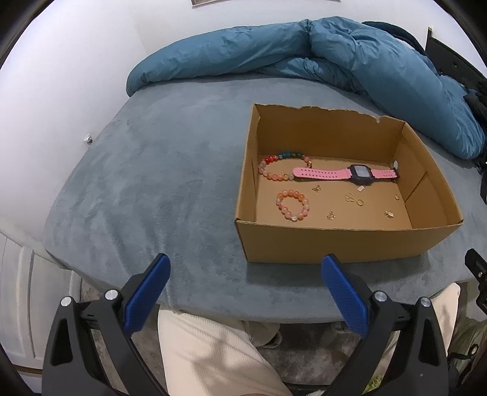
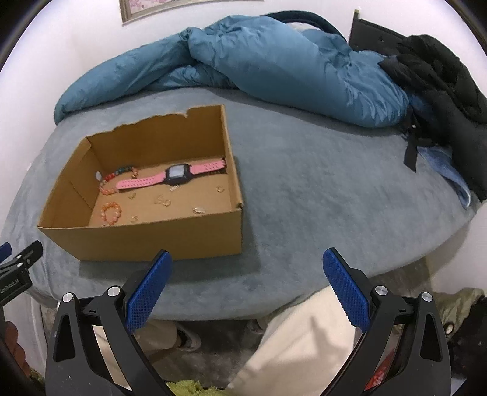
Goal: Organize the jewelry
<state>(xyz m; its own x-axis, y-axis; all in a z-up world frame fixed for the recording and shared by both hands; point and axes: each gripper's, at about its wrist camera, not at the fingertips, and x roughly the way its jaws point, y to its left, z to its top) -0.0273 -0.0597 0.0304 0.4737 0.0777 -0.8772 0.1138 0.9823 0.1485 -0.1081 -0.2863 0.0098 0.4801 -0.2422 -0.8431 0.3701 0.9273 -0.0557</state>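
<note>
Left gripper [image 1: 245, 265]: held spread wide, nothing gripped, kept short of the bed edge
Bed cover [image 1: 158, 182]: grey-blue plush, box is set on it
Cardboard box [image 1: 334, 240]: open top, torn back rim
Bead bracelets [image 1: 292, 205]: two, laid at left of box floor
Pink watch [image 1: 359, 173]: laid flat across the back, strap end touching the larger bracelet
Small gold pieces [image 1: 353, 198]: scattered in front of watch
Right gripper [image 2: 246, 262]: spread wide, empty, right of box

The tiny gold pieces [image 1: 353, 198] in the box [image 1: 334, 240] are too small to tell apart; the near wall hides part of the small bead bracelet [image 2: 111, 213]; the picture frame [image 2: 146, 9] is cut off at the top.
</note>
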